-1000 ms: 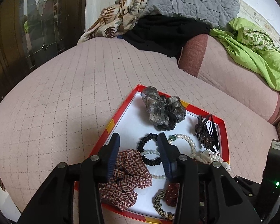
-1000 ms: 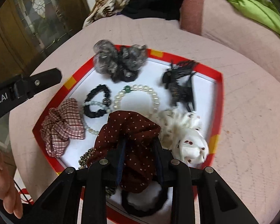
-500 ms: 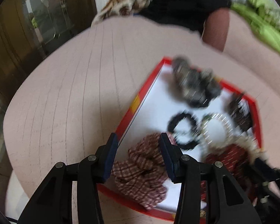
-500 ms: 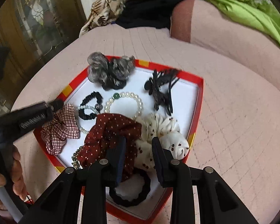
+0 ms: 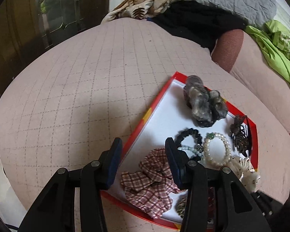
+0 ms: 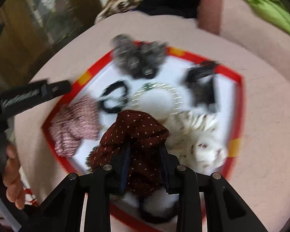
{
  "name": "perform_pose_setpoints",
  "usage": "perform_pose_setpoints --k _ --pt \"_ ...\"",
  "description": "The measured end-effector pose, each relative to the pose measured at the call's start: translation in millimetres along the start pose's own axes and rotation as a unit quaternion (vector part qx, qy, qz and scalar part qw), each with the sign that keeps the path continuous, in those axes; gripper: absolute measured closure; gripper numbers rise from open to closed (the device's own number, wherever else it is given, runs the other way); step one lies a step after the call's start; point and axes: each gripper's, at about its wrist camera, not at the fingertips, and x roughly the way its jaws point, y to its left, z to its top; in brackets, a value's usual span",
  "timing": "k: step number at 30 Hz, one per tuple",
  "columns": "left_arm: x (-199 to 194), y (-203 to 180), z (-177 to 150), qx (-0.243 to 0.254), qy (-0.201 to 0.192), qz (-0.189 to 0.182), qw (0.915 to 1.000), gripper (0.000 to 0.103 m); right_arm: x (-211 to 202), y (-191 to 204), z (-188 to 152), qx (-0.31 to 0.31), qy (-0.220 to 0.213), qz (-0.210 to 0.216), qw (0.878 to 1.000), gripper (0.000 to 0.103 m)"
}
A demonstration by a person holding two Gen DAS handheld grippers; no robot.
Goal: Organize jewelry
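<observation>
Your right tongs are clamped on the dark red dotted scrunchie, held over the red tray on the bed. Your left tongs are apart, above the checked scrunchie. You seem to be sorting. Next, pick a clear spot and set the red one down gently.

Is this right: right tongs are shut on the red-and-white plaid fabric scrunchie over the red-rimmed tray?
Not quite. The right tongs are shut on the dark red white-dotted fabric scrunchie, as the right wrist view shows. The red-and-white plaid fabric scrunchie lies ungripped in the red-rimmed tray.
</observation>
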Motion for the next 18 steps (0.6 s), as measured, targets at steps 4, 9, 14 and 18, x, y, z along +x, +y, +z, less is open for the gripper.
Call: perform_pose_setpoints --k 4,9,14,18 --pt "1 4 2 -0.006 0.001 -0.006 1.0 0.058 -20 -2 2 -0.004 -0.03 0.022 0.999 0.072" --pt "6 -6 0 0.011 0.01 -0.012 0.9998 0.058 -35 -29 7 0.002 -0.041 -0.006 0.999 0.072" --pt "8 -9 0 0.012 0.007 -0.008 0.9999 0.058 -7 -37 6 -0.007 -0.006 -0.056 0.998 0.072" --pt "4 -1 2 -0.003 -0.006 0.0 1.0 0.058 -18 -50 14 0.01 -0.027 -0.096 0.995 0.072"
